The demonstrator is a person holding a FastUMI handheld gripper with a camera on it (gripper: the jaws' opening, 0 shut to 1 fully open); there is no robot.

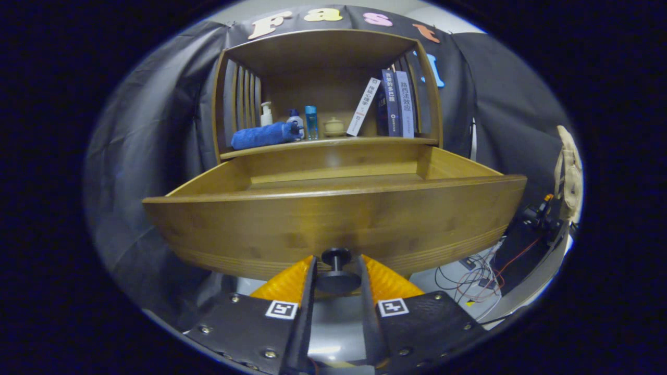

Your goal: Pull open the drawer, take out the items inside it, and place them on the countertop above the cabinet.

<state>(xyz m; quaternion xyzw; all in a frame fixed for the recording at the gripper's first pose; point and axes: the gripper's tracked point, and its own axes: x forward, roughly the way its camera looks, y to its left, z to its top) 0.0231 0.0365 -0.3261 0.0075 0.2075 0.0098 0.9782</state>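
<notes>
While the jaws clamp its knob [336, 256], the drawer [333, 219] stands open, contents hidden.

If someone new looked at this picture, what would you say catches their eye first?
First, the wide wooden drawer, pulled well out toward the camera. The gripper has its fingers on either side of the dark round knob on the drawer front. Above, the shelf holds a rolled blue towel, small bottles and leaning books.
</notes>
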